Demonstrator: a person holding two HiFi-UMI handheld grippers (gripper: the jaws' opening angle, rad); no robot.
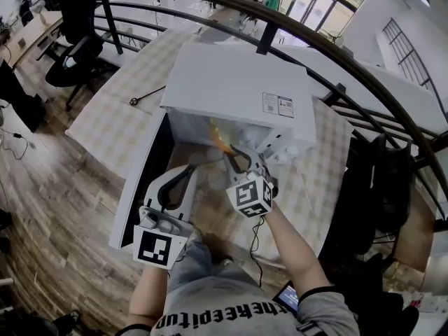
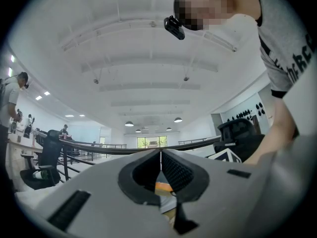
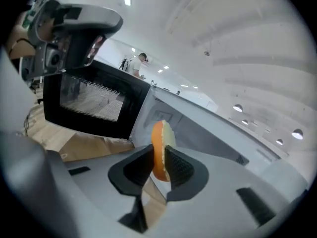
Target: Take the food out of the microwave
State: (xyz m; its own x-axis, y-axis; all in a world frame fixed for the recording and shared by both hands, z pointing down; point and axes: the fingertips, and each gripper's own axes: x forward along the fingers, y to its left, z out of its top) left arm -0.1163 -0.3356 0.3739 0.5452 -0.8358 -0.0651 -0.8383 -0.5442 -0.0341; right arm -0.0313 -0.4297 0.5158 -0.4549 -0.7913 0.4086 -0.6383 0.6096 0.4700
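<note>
The right hand-held gripper (image 3: pixel 159 156) clamps a thin orange food slice (image 3: pixel 158 137) (seen edge-on) just outside the open white box-shaped microwave (image 1: pixel 238 82). The left hand-held gripper (image 2: pixel 160 158) is clenched on nothing.

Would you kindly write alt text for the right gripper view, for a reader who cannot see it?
The right gripper pinches a thin, orange-rimmed slice of food on edge between its two dark jaws. Behind it stands a white microwave, its dark-windowed door swung open to the left, under a pale ceiling with lights.
</note>
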